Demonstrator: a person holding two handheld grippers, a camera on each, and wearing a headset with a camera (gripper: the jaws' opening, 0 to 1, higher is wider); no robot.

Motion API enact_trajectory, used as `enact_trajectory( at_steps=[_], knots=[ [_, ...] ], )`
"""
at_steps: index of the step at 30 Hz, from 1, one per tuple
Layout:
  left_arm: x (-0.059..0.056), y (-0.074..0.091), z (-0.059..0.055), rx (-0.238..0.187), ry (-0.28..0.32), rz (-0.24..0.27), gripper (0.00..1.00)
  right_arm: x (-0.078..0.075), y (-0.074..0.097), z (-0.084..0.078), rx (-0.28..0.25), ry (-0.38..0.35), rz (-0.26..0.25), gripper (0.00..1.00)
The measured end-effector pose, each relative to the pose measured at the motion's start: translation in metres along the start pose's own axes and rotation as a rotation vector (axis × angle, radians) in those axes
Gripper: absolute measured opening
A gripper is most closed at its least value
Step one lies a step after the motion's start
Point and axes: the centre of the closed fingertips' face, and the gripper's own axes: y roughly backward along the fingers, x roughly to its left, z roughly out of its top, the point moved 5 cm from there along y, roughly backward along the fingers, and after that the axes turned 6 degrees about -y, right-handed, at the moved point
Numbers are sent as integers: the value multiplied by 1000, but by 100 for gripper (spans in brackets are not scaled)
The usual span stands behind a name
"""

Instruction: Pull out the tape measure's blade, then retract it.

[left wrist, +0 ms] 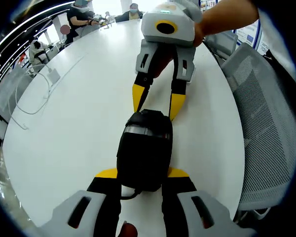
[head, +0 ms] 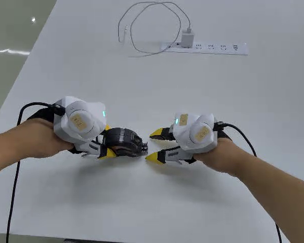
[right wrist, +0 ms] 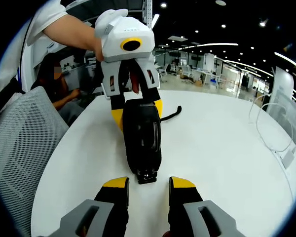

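Note:
A black tape measure (head: 123,142) lies on the white table (head: 157,91), and my left gripper (head: 110,142) is shut on its rear half. In the left gripper view its yellow-tipped jaws clamp both sides of the tape measure (left wrist: 145,148). My right gripper (head: 153,146) faces it from the right, open, its tips just short of the case's front. In the right gripper view the blade's end tab (right wrist: 147,176) sits just ahead of the gap of my right gripper (right wrist: 149,183), untouched. The blade looks retracted in the tape measure (right wrist: 143,136).
A white power strip (head: 209,48) with a charger and looped cable (head: 142,30) lies at the table's far side. The table's left edge (head: 25,55) runs diagonally. A grey mesh chair (left wrist: 266,123) stands beside the table. People sit in the background.

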Motion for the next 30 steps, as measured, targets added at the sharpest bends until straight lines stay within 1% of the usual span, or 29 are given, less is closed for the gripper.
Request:
enact_trajectory(
  at_steps=[8, 12, 16, 30],
  knots=[
    [0, 0, 0, 0, 2, 0, 27, 1, -5, 0, 2, 7, 11, 25],
    [0, 0, 0, -1, 2, -1, 27, 0, -6, 0, 1, 15, 7, 19],
    [1, 0, 0, -1, 0, -2, 27, 0, -7, 0, -1, 12, 11, 17],
    [0, 0, 0, -2, 1, -1, 27, 1, -10, 0, -8, 15, 26, 12]
  ],
)
